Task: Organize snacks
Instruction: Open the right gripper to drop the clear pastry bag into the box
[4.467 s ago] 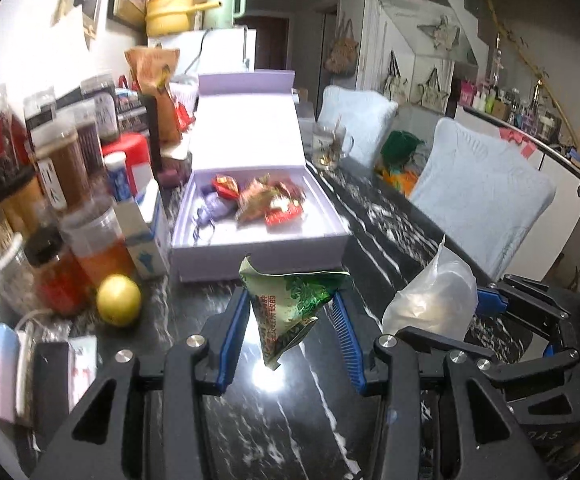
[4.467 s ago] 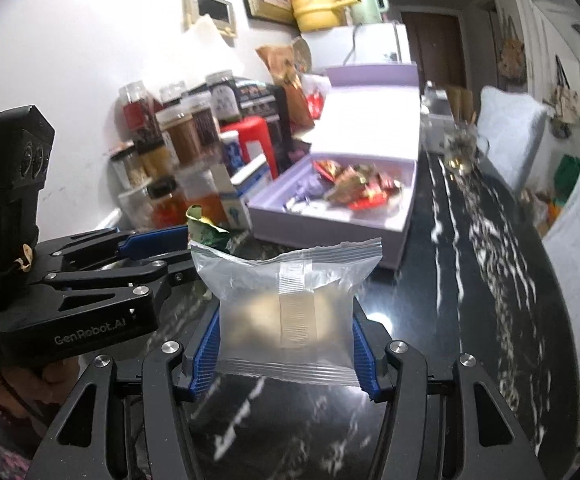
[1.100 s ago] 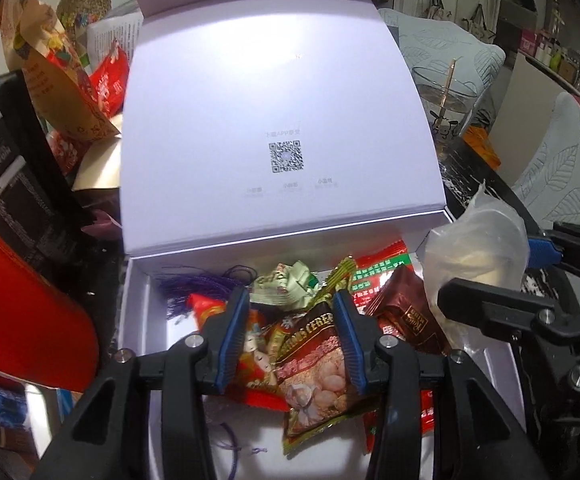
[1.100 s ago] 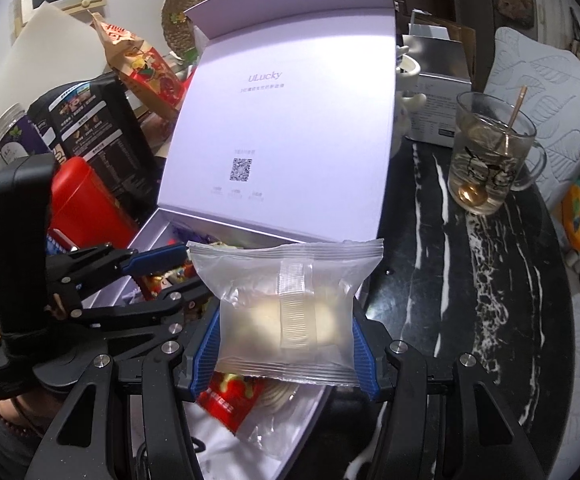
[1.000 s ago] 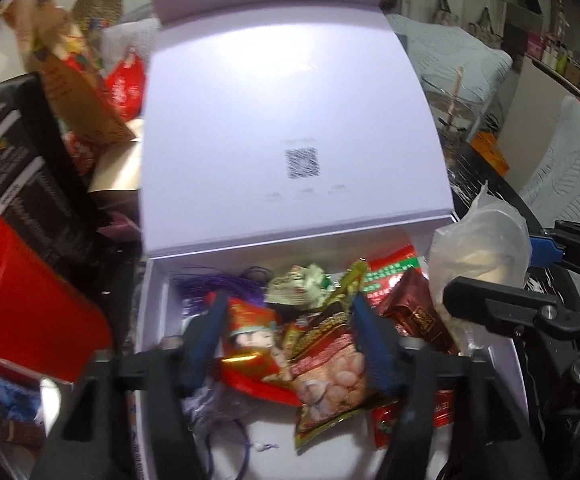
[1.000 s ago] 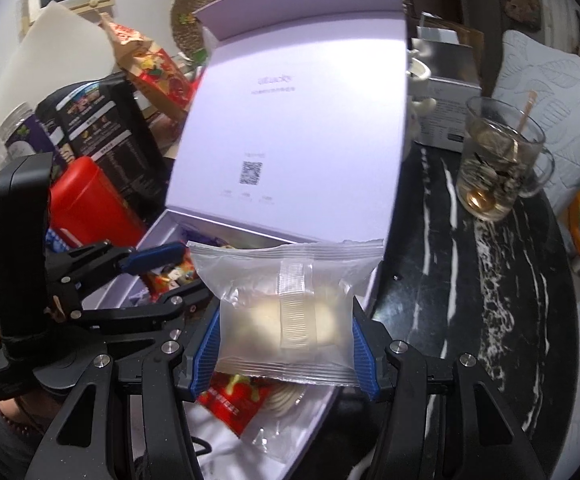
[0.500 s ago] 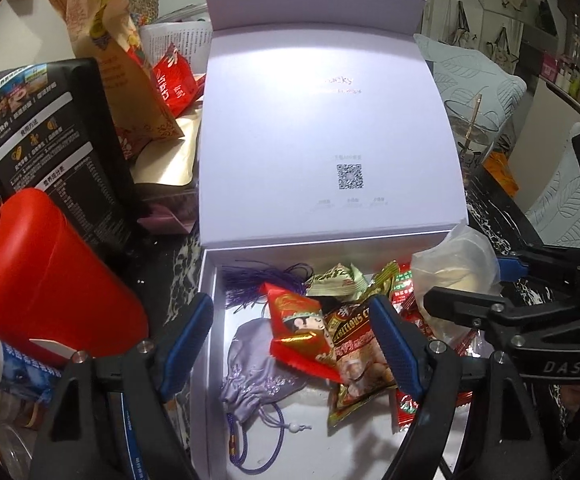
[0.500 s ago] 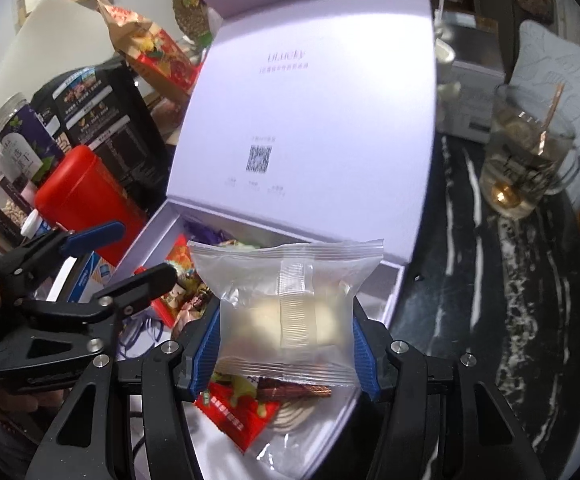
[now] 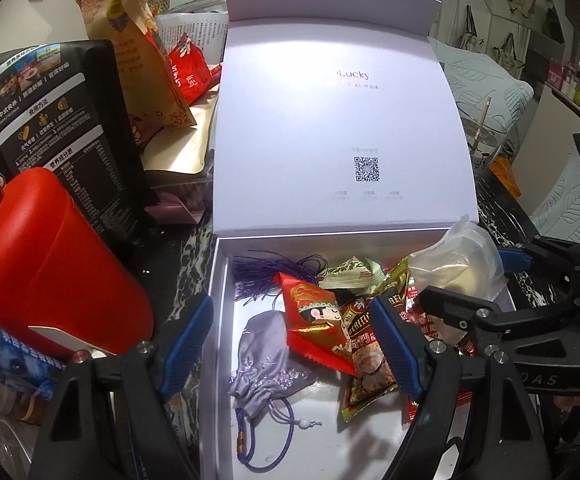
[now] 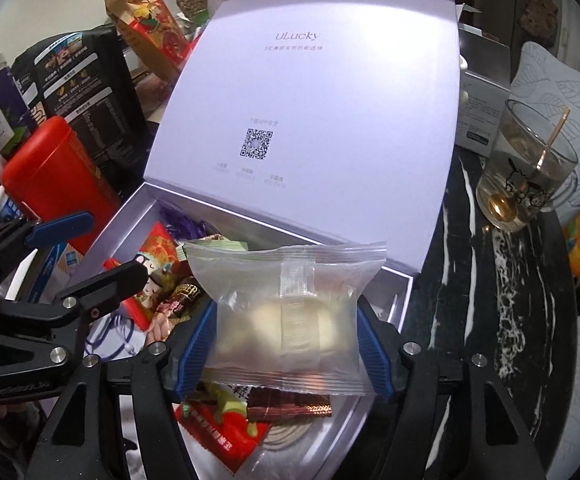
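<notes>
Clear-wrapped pastry packet (image 10: 285, 312) sits clamped in the right gripper (image 10: 285, 344) above the lavender box (image 9: 219, 320) at its 3 o'clock edge (left gripper (image 9: 290, 344) spread, empty), so releasing here risks it sliding onto the table.

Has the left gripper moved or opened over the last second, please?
Yes. The left gripper has opened wide, releasing the peanut packet, and pulled back from the purple box's raised lid.
</notes>
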{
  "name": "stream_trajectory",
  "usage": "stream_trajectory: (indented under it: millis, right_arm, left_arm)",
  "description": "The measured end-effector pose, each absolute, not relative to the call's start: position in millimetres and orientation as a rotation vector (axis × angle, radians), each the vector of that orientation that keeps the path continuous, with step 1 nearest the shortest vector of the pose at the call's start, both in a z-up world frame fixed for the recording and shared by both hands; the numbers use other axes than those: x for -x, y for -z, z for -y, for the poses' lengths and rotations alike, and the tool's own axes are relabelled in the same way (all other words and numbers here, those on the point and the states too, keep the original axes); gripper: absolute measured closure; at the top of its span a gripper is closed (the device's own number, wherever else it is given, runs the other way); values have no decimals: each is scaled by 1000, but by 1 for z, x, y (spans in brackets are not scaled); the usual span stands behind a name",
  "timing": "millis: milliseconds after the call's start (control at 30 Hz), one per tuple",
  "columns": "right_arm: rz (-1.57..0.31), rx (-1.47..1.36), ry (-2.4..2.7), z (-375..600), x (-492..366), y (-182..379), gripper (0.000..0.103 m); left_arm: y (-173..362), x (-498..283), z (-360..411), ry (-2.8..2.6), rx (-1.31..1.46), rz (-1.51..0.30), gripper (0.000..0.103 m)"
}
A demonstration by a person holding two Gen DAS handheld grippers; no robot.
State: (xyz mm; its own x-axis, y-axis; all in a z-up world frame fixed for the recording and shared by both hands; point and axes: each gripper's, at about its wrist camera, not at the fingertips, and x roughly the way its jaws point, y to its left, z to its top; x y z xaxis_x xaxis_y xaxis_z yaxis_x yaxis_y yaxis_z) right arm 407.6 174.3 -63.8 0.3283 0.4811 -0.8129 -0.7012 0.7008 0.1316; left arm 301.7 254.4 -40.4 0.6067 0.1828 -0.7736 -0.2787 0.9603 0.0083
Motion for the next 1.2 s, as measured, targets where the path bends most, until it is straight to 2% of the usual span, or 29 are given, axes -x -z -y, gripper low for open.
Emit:
stream_trajectory:
  millis: [267, 900, 1200]
  right_arm:
    - [-934, 227, -766, -160, -406, 49, 9]
    - [-773, 303, -687, -154, -378, 14, 9]
    - [-711, 232, -665, -133, -373, -27, 9]
  left_arm:
    - [36, -298, -258, -287, 125, -879, 23]
    - [2, -287, -250, -303, 123, -814, 23]
    - [-31, -276, -240, -290, 124, -749, 23]
